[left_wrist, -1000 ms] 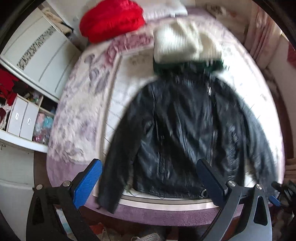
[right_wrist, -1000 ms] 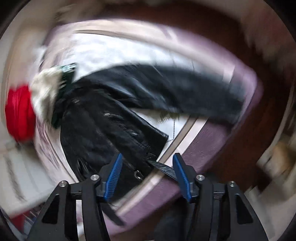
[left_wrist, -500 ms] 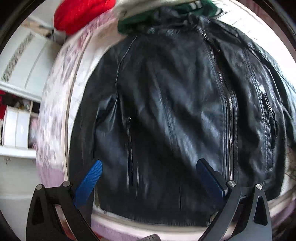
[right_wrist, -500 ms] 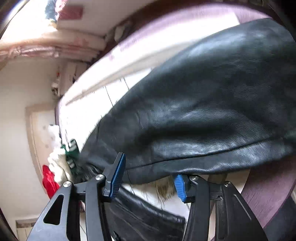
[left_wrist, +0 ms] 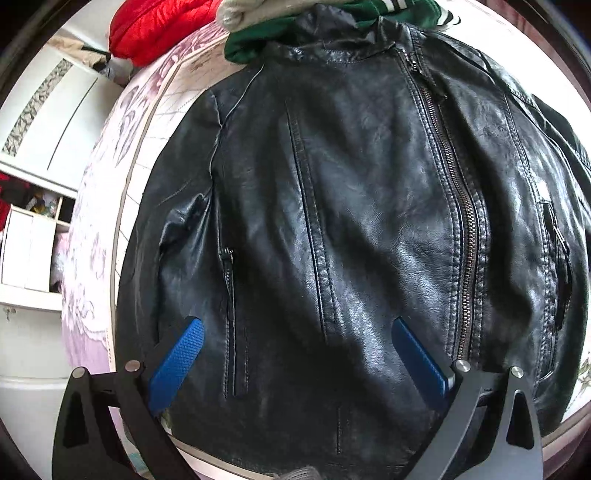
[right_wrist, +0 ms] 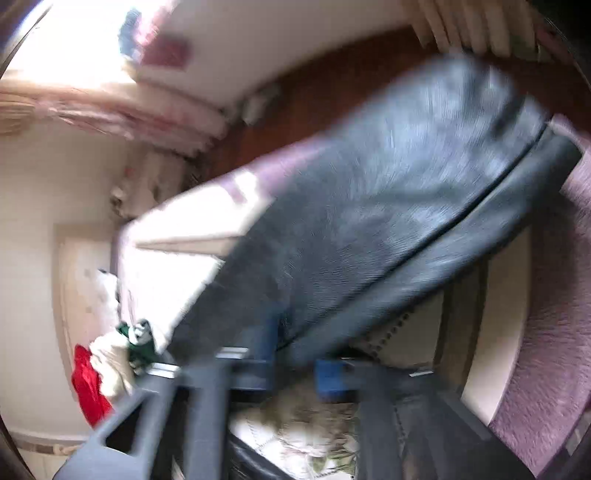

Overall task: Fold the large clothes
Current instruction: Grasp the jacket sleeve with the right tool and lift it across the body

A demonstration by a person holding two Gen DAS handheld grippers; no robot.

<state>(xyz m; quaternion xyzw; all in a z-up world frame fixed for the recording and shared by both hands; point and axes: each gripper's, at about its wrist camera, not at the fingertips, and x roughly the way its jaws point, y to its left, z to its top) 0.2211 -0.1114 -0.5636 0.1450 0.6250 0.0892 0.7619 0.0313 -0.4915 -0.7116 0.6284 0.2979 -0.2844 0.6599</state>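
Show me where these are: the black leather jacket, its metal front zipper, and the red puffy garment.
Black leather jacket (left_wrist: 369, 221): left wrist view, on the chest panel.
Metal front zipper (left_wrist: 463, 206): left wrist view, midway along the teeth.
Red puffy garment (left_wrist: 155, 26): left wrist view, on its middle.

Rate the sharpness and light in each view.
Left wrist: sharp, fisheye-bent; sheen on the jacket, a shadow low at centre. Right wrist: motion-blurred throughout, sleeve and right gripper smeared, window glare top left.

One black leather jacket (left_wrist: 369, 229), one red garment (left_wrist: 155, 26), one green garment (left_wrist: 258, 37), one cream garment (left_wrist: 251, 7), two claws, left claw (left_wrist: 295, 354), right claw (right_wrist: 295, 365)
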